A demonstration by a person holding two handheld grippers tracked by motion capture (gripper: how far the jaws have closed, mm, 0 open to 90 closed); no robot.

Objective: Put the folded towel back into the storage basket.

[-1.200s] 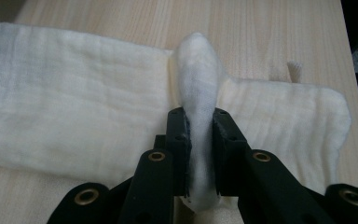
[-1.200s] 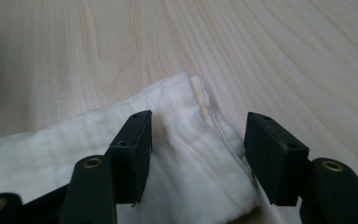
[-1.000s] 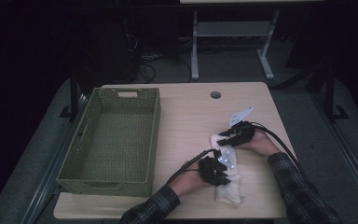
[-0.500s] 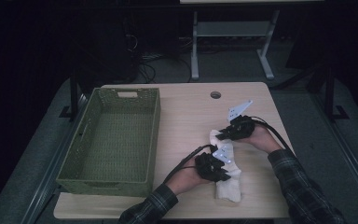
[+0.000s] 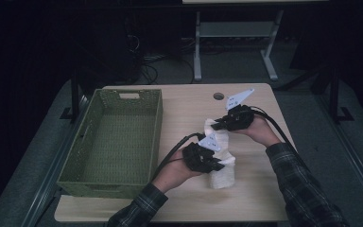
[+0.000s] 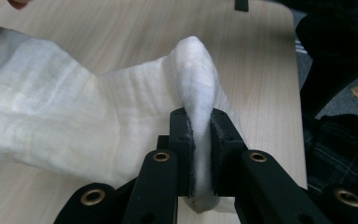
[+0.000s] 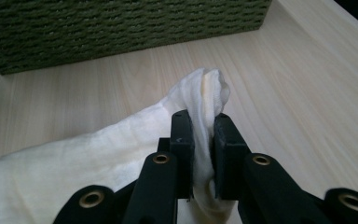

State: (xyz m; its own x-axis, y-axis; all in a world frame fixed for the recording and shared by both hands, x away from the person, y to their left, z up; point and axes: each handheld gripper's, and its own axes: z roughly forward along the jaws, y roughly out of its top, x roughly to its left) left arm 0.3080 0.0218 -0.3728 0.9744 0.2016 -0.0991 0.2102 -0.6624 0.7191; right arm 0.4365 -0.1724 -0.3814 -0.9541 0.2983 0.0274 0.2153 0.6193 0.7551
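my left gripper point(image 5: 221, 163) pinches the near end of the white cloth point(image 5: 220, 151), jaws clamped on a bunched fold. farther off my right gripper point(image 5: 213, 126) grips its far end, the cloth hanging between over the table point(image 5: 179, 106), beside the green basket point(image 5: 116, 137).

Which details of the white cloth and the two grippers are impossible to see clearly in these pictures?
- High view: the left gripper and right gripper cover the pinched parts of the white cloth; their jaws are too small and dark to read.
- Left gripper view: the cloth runs off the left edge, so its full shape is cut.
- Right gripper view: the green basket is cut by the top edge; its inside is hidden.
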